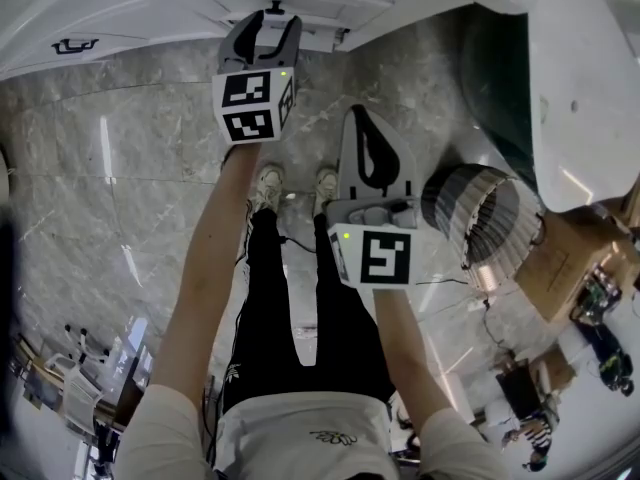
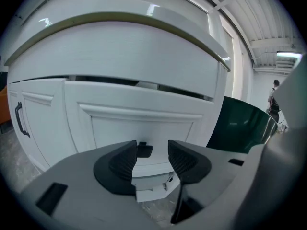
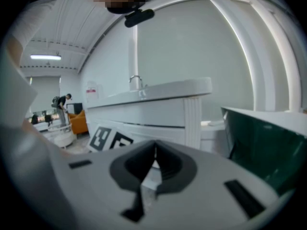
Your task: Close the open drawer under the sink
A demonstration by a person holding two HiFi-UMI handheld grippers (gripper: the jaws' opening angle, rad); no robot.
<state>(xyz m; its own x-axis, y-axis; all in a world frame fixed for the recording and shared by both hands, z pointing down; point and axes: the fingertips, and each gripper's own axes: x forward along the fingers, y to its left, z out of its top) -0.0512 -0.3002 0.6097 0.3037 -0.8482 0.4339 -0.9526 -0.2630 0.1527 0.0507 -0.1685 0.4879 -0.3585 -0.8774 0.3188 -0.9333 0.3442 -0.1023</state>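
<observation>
Grey marble floor (image 1: 100,168) meets a white sink cabinet (image 2: 43,128). Its white panelled drawer front (image 2: 144,123) carries a small black handle (image 2: 144,150). The left gripper (image 2: 151,159) frames that handle, jaws apart and not pressing it. The right gripper (image 3: 154,164) hangs back, jaws together, empty.

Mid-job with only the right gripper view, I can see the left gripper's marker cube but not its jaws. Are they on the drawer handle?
Observer: Not gripping. In the left gripper view the left gripper has its jaws apart. The black drawer handle shows in the gap, and no pad is pressing on it.
Operator: Where does my right gripper sit relative to it?
Observer: The head view puts the right gripper behind the left one and to its right, short of the cabinet, over the marble floor.
</observation>
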